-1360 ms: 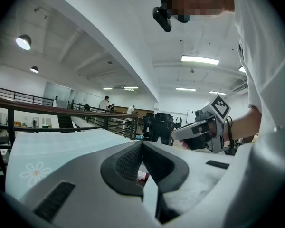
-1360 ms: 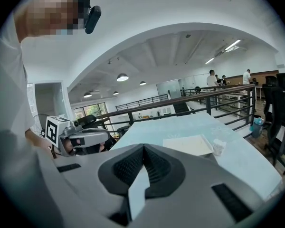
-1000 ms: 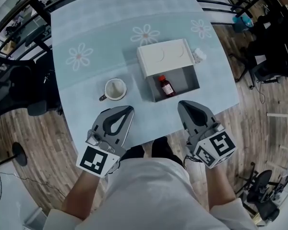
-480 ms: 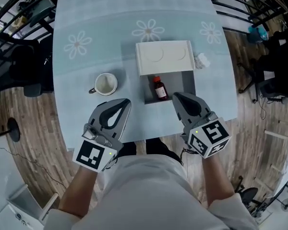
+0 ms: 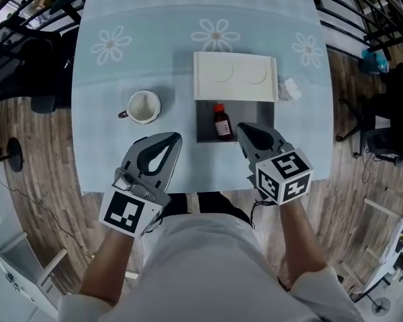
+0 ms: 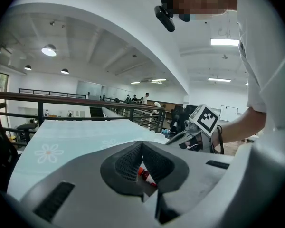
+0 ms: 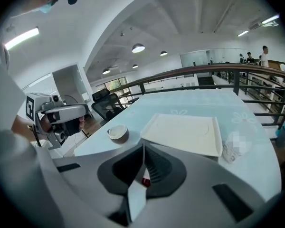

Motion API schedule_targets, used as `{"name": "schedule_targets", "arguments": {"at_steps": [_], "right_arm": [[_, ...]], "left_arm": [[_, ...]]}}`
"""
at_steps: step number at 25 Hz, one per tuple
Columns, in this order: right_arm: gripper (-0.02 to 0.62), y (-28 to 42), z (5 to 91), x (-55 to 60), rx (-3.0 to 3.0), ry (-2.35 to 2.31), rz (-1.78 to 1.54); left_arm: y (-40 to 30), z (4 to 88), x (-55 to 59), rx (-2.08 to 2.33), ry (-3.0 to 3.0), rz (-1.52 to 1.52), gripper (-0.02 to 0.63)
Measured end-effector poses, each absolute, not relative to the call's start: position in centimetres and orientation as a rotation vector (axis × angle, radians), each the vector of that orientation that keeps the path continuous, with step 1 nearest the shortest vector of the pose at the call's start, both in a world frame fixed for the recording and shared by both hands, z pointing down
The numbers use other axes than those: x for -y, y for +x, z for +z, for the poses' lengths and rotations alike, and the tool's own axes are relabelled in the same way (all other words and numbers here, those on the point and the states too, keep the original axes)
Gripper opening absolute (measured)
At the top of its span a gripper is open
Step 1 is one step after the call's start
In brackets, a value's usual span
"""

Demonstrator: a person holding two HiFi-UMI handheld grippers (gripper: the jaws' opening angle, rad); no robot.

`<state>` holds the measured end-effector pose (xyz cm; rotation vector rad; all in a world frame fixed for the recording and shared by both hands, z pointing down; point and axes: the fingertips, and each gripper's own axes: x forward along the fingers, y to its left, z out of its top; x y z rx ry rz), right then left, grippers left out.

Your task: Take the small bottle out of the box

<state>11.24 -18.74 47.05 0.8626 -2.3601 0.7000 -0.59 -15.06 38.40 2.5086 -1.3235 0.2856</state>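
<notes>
Left claw [image 5: 174,137]: my jaws were together, holding nothing, above the table [image 5: 121,159] | right claw [image 5: 242,127]: my jaws were together, holding nothing, tip just beside the small bottle [image 5: 221,122] | bottle: lay inside the open grey box [image 5: 204,125], red cap toward the white lid [image 5: 235,77]

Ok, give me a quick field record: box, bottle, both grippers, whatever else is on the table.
container: open grey box, white lid at its far side
target: small brown bottle, red cap, lying inside box
right gripper: shut, empty, tips at box's near edge
left gripper: shut, empty, near-left of box
other: white ceramic mug left of box
</notes>
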Motion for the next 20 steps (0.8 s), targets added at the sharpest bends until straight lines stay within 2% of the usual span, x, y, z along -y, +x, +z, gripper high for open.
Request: {"name": "schedule_targets", "arguments": {"at_steps": [15,18,20], "right_arm": [[0.031,9.9,52.5,18.9,2.195,0.767,0.734],[0.116,9.5,53.5,18.8,2.150,0.740,0.736],[0.117,9.3,54.2,18.8,2.125,0.739,0.728]], "left_arm": [[-3.1,40.9,13.7,1.351,2.435,0.263,0.020],[-3.7,41.4,13.4,1.343,2.424,0.259,0.020],[-4.1,41.8,13.2,1.341,2.412,0.252,0.020]]}}
